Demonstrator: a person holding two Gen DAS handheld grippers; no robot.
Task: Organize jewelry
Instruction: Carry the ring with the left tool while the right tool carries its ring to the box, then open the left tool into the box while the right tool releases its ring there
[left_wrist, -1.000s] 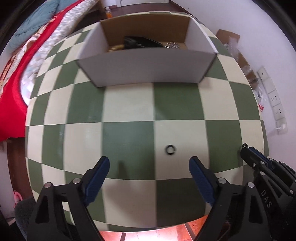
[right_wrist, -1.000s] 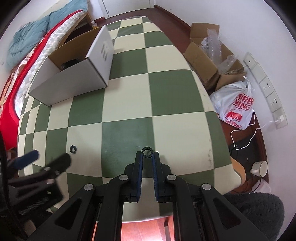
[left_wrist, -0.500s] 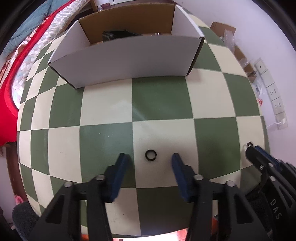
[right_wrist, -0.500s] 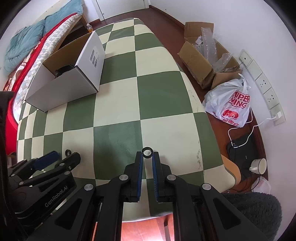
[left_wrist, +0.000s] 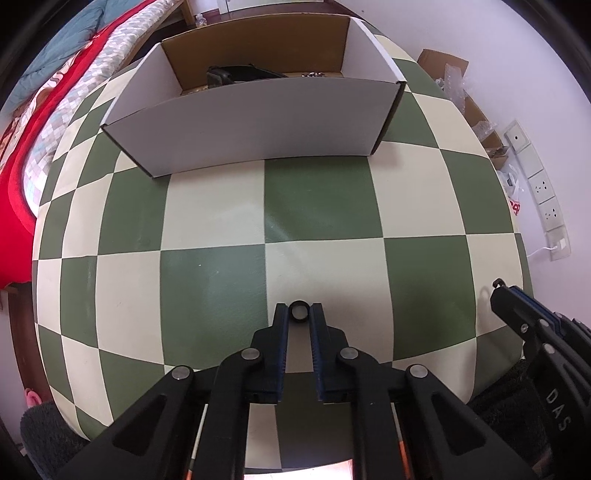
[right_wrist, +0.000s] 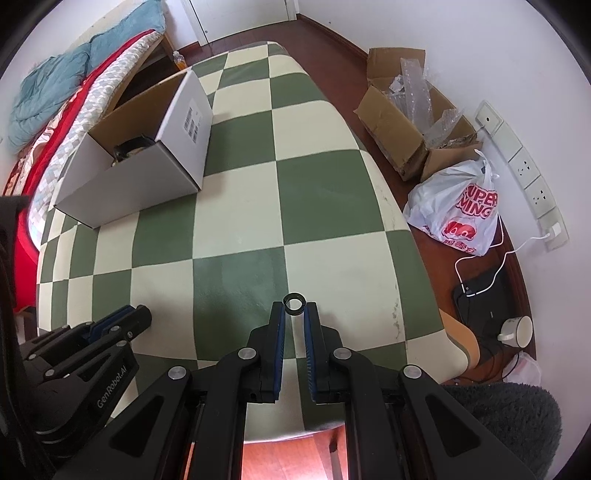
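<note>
A small black ring (left_wrist: 299, 312) is pinched between the tips of my left gripper (left_wrist: 299, 314), low over the green and cream checkered table (left_wrist: 321, 206). My right gripper (right_wrist: 294, 306) is shut on a second black ring (right_wrist: 294, 304), held at its tips over the table's near right part. An open white cardboard box (left_wrist: 255, 118) stands at the far side of the table, with a dark object and some small jewelry barely visible inside. In the right wrist view the left gripper (right_wrist: 142, 315) sits at the lower left, and the box (right_wrist: 147, 173) is at the far left.
A bed with red and blue covers (right_wrist: 55, 110) lies beyond the table's left edge. On the floor to the right are brown cardboard boxes (right_wrist: 399, 122), a white plastic bag (right_wrist: 461, 210), a cable and a mug (right_wrist: 519, 330). Wall sockets (left_wrist: 543, 192) line the right wall.
My left gripper moved forward and shut on the black ring that lay on the table. The right gripper kept its ring and shifted slightly.
</note>
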